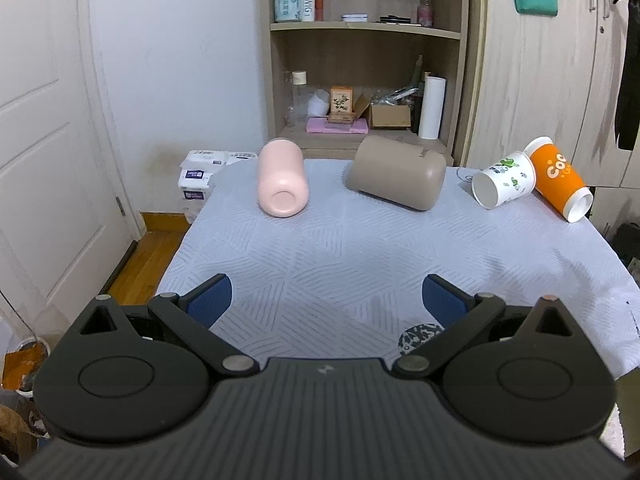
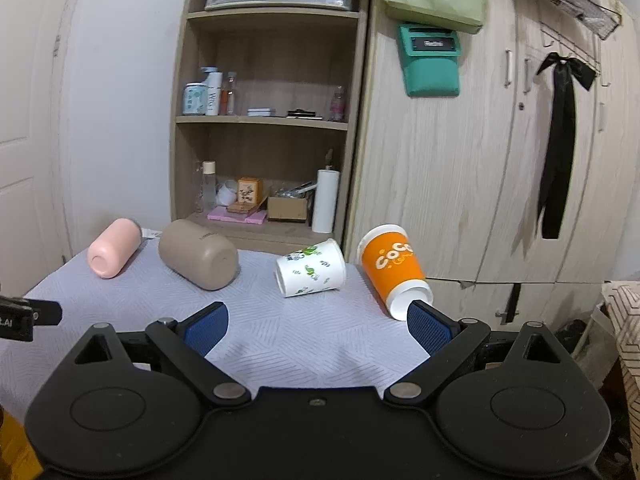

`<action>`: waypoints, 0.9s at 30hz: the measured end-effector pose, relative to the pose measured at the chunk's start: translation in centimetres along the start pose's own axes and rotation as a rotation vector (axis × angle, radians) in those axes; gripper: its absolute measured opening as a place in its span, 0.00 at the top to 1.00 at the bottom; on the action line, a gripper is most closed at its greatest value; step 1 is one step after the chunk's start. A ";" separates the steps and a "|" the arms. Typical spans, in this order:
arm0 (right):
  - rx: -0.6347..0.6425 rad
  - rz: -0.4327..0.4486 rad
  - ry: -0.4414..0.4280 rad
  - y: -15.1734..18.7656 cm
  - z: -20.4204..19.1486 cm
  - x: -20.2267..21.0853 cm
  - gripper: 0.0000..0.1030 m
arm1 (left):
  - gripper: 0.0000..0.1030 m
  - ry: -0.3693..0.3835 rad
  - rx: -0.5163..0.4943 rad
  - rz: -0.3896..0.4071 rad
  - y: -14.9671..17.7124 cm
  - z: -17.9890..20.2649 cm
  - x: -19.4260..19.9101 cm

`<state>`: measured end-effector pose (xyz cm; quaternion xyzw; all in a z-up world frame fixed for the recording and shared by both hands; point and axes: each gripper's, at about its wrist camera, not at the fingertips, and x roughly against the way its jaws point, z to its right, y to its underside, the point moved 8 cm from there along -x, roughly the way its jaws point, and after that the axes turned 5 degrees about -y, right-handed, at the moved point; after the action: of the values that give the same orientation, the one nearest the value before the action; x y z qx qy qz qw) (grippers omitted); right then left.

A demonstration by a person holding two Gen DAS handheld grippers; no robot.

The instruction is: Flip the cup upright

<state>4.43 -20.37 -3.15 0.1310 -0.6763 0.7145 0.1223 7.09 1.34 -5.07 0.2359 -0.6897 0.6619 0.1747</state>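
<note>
Approach stage. Four cups lie on their sides along the far edge of the cloth-covered desk [image 1: 360, 248]: pink cup [image 1: 282, 182] at left, taupe cup [image 1: 398, 173] beside it, white printed paper cup [image 2: 311, 268], and orange paper cup [image 2: 394, 270] at far right, leaning on the white one. Left gripper [image 1: 326, 300] and right gripper [image 2: 318, 326] hover near, jaws released and empty. Next, likely: close on one cup's wall, then rotate it onto its base.

A home bedroom: wooden wardrobe [image 2: 460, 184], toiletry-stocked shelf [image 2: 264, 120] (lived-in clutter), panelled door [image 1: 44, 140].
</note>
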 end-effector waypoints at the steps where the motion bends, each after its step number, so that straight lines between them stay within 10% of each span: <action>1: -0.005 -0.003 -0.003 0.0 0.0 0.0 0.05 | 0.00 0.000 0.002 -0.001 0.0 -0.2 0.0; 27: 0.013 -0.023 0.000 0.0 -0.4 0.3 0.05 | 0.00 -0.017 -0.010 0.005 0.0 -0.9 0.8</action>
<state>4.15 -19.99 -3.10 0.1398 -0.6700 0.7175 0.1295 6.31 2.21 -4.57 0.2387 -0.6952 0.6568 0.1683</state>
